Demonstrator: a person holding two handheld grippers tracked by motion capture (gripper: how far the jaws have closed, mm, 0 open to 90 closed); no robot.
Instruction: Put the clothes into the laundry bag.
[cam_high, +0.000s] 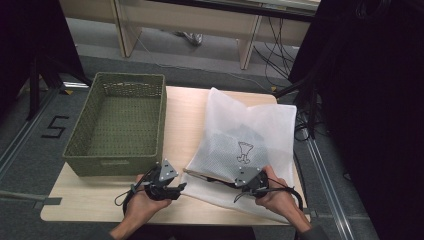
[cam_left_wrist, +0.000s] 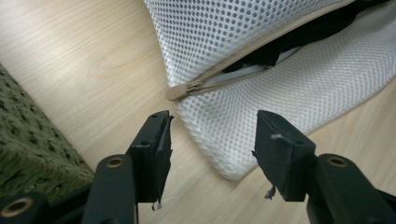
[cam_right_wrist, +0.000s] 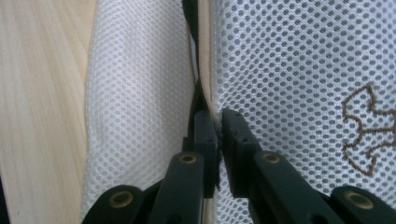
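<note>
Pale wood table (cam_high: 185, 120) carried a white mesh laundry bag (cam_high: 250, 135) with dark clothing inside, and a green woven basket (cam_high: 117, 125) stood off to the outer side of your left gripper (cam_high: 172, 189). Your right gripper (cam_right_wrist: 218, 126) had its jaws pinched shut on the beige zipper edge (cam_right_wrist: 205, 70) of the bag's mouth, the mesh spreading to either side of the closed jaws. Your left gripper (cam_left_wrist: 212, 135) stood about half open and held nothing; the bag's rounded corner lay between and just beyond its pads without touching them, and the zipper end (cam_left_wrist: 184, 89) sat just ahead. Likely faults from here: the right pinch took only a thin strip of tape, so a sideways pull could have slipped it free or dragged the whole bag across the table. Had your left jaws closed where they stood, they would probably have caught loose mesh rather than the zipper end, bunching the fabric and letting the mouth sag shut over the clothing.
</note>
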